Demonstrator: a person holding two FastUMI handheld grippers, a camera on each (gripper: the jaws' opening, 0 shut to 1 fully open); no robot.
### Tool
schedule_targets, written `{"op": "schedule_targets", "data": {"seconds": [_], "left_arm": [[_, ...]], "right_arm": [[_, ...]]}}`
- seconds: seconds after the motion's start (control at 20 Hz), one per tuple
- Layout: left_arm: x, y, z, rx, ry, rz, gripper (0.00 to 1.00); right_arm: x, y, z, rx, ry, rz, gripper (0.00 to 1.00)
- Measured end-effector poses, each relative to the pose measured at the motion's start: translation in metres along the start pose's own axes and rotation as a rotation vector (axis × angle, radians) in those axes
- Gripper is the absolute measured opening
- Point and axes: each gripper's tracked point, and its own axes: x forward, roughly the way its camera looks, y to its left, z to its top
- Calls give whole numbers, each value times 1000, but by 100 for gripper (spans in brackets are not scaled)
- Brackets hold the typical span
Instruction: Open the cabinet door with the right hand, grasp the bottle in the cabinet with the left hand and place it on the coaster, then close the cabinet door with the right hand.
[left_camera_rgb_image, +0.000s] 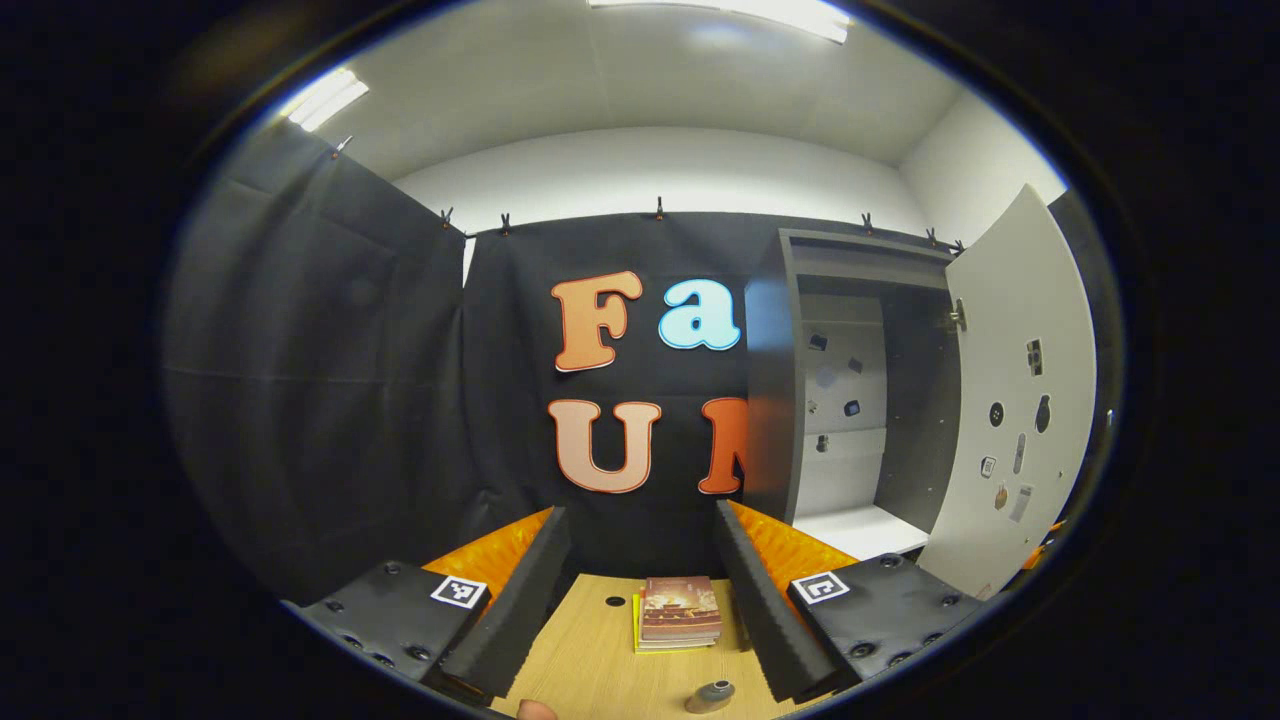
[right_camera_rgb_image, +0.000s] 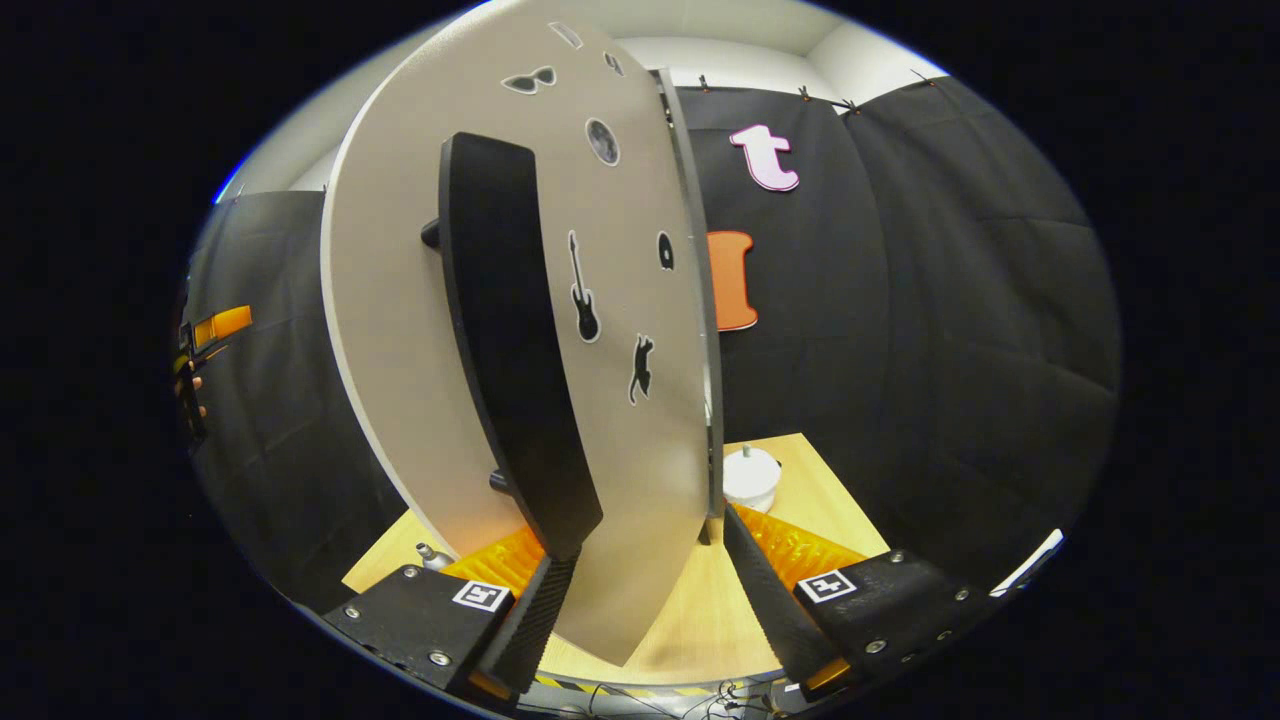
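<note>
In the left gripper view, the left tool (left_camera_rgb_image: 640, 600) is spread wide over the tabletop (left_camera_rgb_image: 590, 660), pinching nothing — the bottle (left_camera_rgb_image: 711, 695) stands bottom centre. The open cabinet (left_camera_rgb_image: 850, 400) is at right. In the right gripper view, the right tool (right_camera_rgb_image: 640, 590) — spread — brackets the cabinet door (right_camera_rgb_image: 420, 330).

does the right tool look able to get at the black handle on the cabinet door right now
Probably yes. The right tool is open and close up against the cabinet door, and the black handle rises just ahead of one of its fingers, with nothing between them.
</note>
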Motion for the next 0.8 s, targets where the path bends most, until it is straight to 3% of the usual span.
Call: {"op": "schedule_targets", "data": {"seconds": [0.35, 0.4, 0.45, 0.5, 0.55, 0.6, 0.65, 0.7, 0.8], "left_arm": [[-3, 50, 15, 58, -25, 58, 94], [-3, 55, 15, 62, -26, 60, 94], [-2, 61, 15, 67, -28, 64, 94], [-3, 67, 16, 74, -30, 69, 94], [-3, 73, 18, 83, -35, 73, 94], [-3, 79, 19, 94, -40, 79, 94], [-2, 85, 20, 106, -44, 86, 94], [-3, 91, 20, 116, -46, 95, 95], [-1, 100, 18, 110, -42, 98, 95]], "right_arm": [[13, 22, 0, 15, -9, 32, 89], [16, 24, -1, 26, -9, 36, 99], [19, 27, -1, 32, -10, 37, 89], [25, 27, -3, 35, -10, 38, 90], [29, 29, -4, 36, -11, 42, 99], [33, 31, -5, 36, -12, 48, 92], [37, 34, -6, 33, -13, 56, 100], [38, 36, -8, 28, -13, 61, 92], [44, 39, -10, 19, -12, 69, 93]]}}
